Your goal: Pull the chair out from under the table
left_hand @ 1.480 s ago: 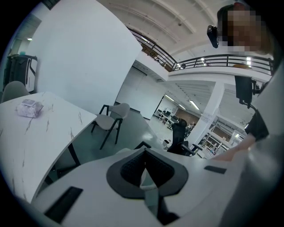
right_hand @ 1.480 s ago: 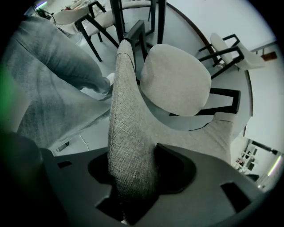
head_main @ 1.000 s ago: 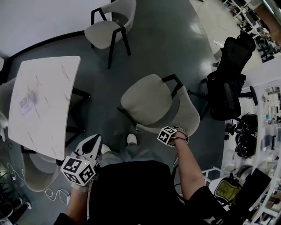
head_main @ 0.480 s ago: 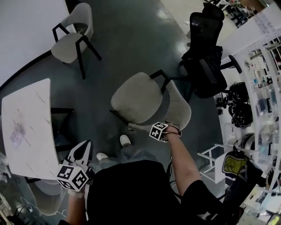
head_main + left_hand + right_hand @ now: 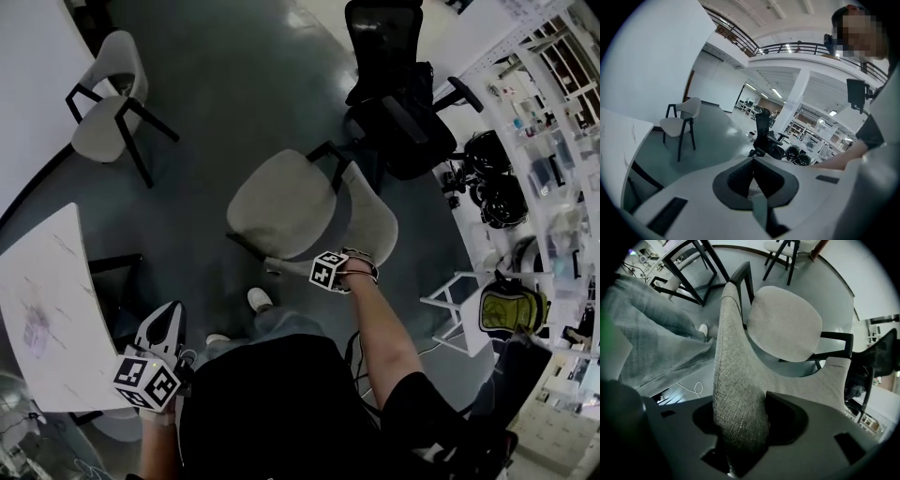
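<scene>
A grey upholstered chair [image 5: 281, 202] with black legs stands on the dark floor, well away from the white marble table [image 5: 47, 319]. My right gripper [image 5: 345, 266] points steeply down and is shut on the top edge of the chair's curved backrest [image 5: 373, 225]. In the right gripper view the woven backrest [image 5: 736, 380] fills the gap between the jaws of my right gripper [image 5: 740, 427], and the seat [image 5: 785, 324] lies beyond. My left gripper [image 5: 161, 323] hangs beside the table's near corner, shut and holding nothing. My left gripper [image 5: 752, 176] has its pads together.
A second grey chair [image 5: 103, 122] stands at the far left by the wall. A black office chair [image 5: 398, 94] sits just behind the held chair. A white frame [image 5: 459, 309], a yellow-green backpack [image 5: 511, 309] and shelving lie to the right. My shoe [image 5: 258, 300] is near the chair legs.
The held chair and my right gripper have drawn further from the table, which has slid to the left edge of the head view. My left gripper moved along too, still shut.
</scene>
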Demonstrator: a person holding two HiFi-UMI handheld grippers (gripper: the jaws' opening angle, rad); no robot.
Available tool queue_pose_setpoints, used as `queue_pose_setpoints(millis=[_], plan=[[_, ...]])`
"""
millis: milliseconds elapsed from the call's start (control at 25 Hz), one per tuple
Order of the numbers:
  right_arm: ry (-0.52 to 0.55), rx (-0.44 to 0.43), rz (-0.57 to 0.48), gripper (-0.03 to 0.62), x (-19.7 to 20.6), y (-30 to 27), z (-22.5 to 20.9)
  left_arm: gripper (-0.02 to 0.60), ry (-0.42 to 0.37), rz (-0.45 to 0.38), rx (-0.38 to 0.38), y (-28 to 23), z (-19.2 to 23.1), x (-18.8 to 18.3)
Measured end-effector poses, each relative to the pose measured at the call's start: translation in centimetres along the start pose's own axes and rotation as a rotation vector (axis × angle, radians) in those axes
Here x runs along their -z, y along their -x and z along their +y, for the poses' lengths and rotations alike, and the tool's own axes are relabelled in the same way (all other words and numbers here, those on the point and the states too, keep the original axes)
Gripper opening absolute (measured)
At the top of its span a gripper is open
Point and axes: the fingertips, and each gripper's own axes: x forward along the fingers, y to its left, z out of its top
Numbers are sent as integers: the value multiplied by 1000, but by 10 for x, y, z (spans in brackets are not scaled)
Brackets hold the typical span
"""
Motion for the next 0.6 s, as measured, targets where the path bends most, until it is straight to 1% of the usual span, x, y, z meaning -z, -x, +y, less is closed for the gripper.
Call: queue_pose_setpoints(millis=[120, 320, 480, 600], plan=[[-29, -12, 0, 218, 10, -3, 1, 5, -14, 9, 21, -5, -8, 0], [-54, -19, -3, 219, 21, -6, 4, 5, -32, 17, 29, -4, -16, -2], [-30, -8, -6, 218, 22, -5, 7, 5, -29, 15, 28, 0, -13, 0], [12, 24, -5, 218, 19, -3, 6, 5, -24, 5, 23, 3, -11, 3]])
